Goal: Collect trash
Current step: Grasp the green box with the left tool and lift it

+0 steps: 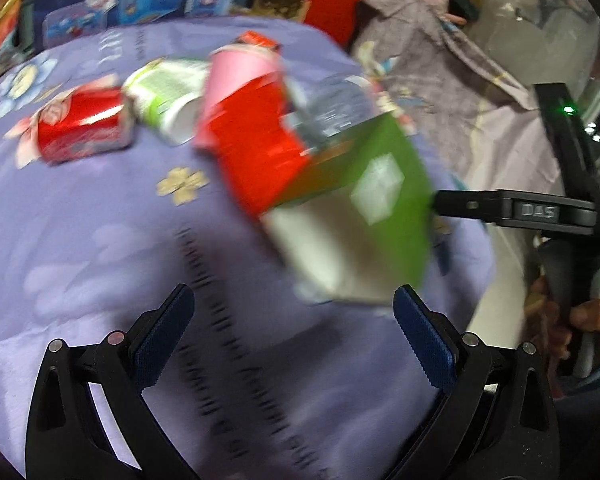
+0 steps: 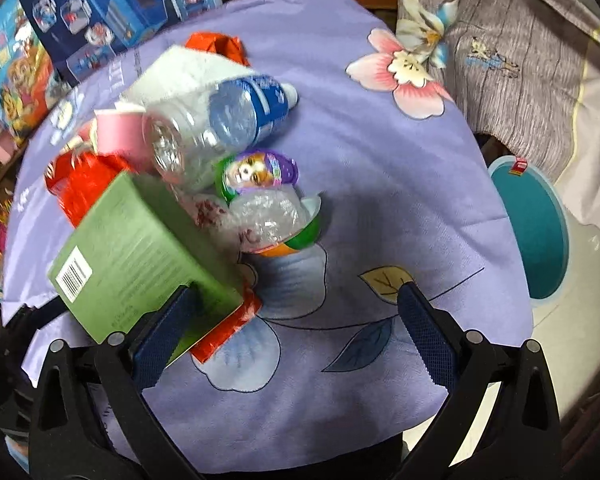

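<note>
The left gripper hung above the purple floral cloth on the bench, fingers spread wide and gripping nothing. Ahead of it sat the trash pile: a crushed red can, a green-and-white cup on its side, a pink paper cup, a red packet and a clear bottle. The green carton stood out in front, badly blurred, with the other tool's finger touching its far edge.

From the right wrist view, the right gripper was also open, its left finger pressed against the green carton's corner but not clamped around it. Beside the carton lay the clear bottle, a crumpled plastic tub and a cartoon-lidded cup. The white bin with its teal opening waited off the bench's right edge.

The risk, as I judged it: the carton sat tilted on a loose heap, so a one-sided nudge could have skidded it or rolled the bottle off the bench. Closing off-centre on a corner could have squirted the light carton free.
</note>
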`<state>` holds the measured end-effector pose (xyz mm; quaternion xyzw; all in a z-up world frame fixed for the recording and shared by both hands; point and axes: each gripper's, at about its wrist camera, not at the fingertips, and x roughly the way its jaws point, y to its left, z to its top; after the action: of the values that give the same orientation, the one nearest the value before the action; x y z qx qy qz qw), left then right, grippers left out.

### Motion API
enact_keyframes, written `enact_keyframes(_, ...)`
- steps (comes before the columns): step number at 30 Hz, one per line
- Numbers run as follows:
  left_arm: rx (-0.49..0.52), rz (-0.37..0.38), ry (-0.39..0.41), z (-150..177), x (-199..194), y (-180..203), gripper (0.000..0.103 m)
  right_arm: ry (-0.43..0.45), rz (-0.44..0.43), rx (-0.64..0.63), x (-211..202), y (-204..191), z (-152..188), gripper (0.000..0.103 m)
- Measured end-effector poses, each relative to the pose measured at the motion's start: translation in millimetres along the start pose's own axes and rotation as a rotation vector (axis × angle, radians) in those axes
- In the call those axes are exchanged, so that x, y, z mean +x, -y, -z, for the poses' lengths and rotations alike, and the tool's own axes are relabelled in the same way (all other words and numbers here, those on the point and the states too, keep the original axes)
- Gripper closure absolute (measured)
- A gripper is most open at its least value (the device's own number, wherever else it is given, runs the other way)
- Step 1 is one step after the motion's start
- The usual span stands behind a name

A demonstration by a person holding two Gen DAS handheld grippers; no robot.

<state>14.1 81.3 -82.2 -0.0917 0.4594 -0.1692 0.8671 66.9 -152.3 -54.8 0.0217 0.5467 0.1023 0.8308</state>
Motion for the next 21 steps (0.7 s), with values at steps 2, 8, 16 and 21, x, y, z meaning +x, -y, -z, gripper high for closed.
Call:
enact_keyframes(2, 0.031, 0.037, 0.013, -5.1, 0.4, 16.5, 0.011, 0.013, -0.01, 0.008, -3.2, 5.2, 1.4, 0.006)
enact_keyframes(8, -0.003, 0.084, -0.051, -15.6, 28.6, 26.4, 0.032, 0.032, -0.042, 0.073, -7.4, 32.4, 7.5, 0.006)
enact_keyframes(16, -0.078, 0.223, -0.057, -19.7, 37.2, 37.9, 0.078, 0.021, -0.073, 0.156, 2.2, 66.0, 21.0, 0.006)
enact_keyframes(21, 0.026, 0.216, -0.107, -19.4, 42.9, 69.6, 0.09, 0.035, -0.099, 0.17, 0.8, 70.9, 22.8, 0.006)
